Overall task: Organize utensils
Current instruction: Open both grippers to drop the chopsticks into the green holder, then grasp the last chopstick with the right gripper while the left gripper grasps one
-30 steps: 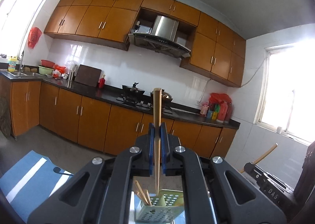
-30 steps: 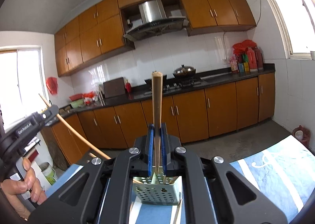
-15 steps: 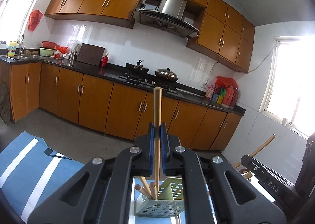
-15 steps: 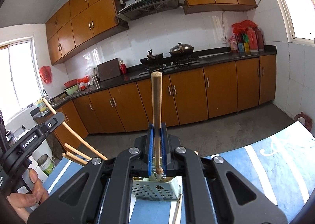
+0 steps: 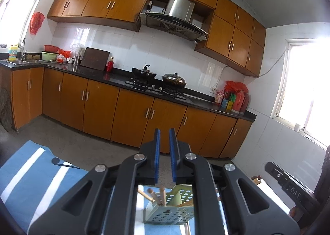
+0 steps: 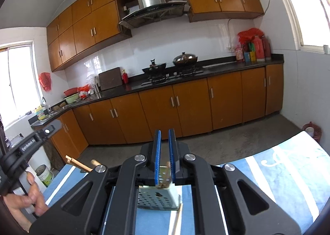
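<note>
In the left wrist view my left gripper has its blue jaws opening, with nothing between them. Below it stands a pale green perforated utensil holder with several wooden chopsticks upright in it. In the right wrist view my right gripper is opening its jaws too. Low in the gap shows the top of a chopstick that stands in the holder, and the pads are off it. One loose chopstick lies on the cloth beside the holder.
A blue and white striped cloth covers the table. A black spoon lies on it at the left. A person's hand holds the left gripper. Wooden cabinets, a stove and floor lie beyond.
Both grippers held an upright chopstick before. Now both pairs of jaws have parted, the chopsticks have dropped into the holder, and the left gripper has sunk towards it.
</note>
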### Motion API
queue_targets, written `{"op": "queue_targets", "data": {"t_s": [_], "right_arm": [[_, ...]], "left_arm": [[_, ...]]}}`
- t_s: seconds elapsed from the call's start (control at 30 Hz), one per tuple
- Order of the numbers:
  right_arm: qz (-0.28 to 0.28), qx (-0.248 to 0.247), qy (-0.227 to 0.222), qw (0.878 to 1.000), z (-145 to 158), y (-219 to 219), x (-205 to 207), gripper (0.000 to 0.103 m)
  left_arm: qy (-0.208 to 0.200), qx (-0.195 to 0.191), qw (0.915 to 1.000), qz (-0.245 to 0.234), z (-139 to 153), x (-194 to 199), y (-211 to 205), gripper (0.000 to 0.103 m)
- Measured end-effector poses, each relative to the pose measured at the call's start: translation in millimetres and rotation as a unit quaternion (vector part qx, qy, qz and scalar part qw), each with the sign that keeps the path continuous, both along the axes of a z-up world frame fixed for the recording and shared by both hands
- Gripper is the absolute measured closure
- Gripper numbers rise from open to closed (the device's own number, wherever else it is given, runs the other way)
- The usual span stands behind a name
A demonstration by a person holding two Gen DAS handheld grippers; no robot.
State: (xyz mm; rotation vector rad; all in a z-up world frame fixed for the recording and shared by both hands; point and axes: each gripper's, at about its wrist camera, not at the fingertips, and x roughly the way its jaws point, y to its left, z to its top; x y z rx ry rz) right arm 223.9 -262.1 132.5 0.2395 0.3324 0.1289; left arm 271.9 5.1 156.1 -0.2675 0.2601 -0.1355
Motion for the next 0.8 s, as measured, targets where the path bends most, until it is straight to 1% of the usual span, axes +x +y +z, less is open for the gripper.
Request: {"op": "queue_targets", "data": {"t_s": [0.03, 0.1, 0.2, 0.27, 0.3, 0.33, 0.43, 0.53, 0.6, 0.7, 0.8], "right_arm": [[-0.007, 0.001, 0.000, 1.000, -0.5, -5.9, -7.1, 0.085], [-0.016, 0.004, 0.003, 1.000, -5.2, -15.0, -18.4, 0.077], [-0.028, 0.002, 0.029, 0.999, -23.3, -26.7, -33.2, 0.076], [-0.029, -0.002, 0.061, 0.998, -46.0, -30.3, -41.2, 0.076], [-0.029, -0.005, 0.074, 0.997, -55.1, -30.3, -42.4, 0.076], [-0.027, -0.008, 0.096, 0.995, -70.8, -28.8, -44.4, 0.076], [-0.012, -0.009, 0.154, 0.988, -115.9, -19.0, -48.7, 0.076], [0.020, -0.005, 0.213, 0.977, -161.4, 3.8, -53.3, 0.076], [0.040, -0.009, 0.239, 0.970, -182.6, 19.3, -55.1, 0.076], [0.061, -0.021, 0.263, 0.963, -201.0, 40.6, -55.6, 0.076], [0.068, -0.035, 0.275, 0.959, -215.1, 56.6, -52.8, 0.076]], "left_arm": [[0.000, 0.001, 1.0000, 0.003, 1.3, -7.0, 4.7, 0.087], [0.001, 0.003, 1.0000, 0.006, 0.9, -21.9, 13.7, 0.085], [0.016, 0.012, 0.9997, 0.011, -9.0, -43.0, 27.9, 0.079], [0.034, 0.026, 0.9989, 0.018, -23.3, -55.8, 36.5, 0.078], [0.048, 0.037, 0.9979, 0.021, -35.1, -62.0, 40.7, 0.078], [0.061, 0.045, 0.9968, 0.023, -45.1, -66.3, 43.8, 0.078], [0.119, 0.069, 0.9902, 0.022, -86.0, -75.2, 51.5, 0.076], [0.175, 0.074, 0.9816, 0.017, -126.6, -80.6, 56.3, 0.076], [0.206, 0.081, 0.9752, 0.014, -148.5, -83.0, 57.2, 0.075], [0.238, 0.086, 0.9675, 0.004, -172.1, -87.4, 56.2, 0.074], [0.249, 0.090, 0.9644, -0.003, -182.2, -92.0, 47.7, 0.069]]}}
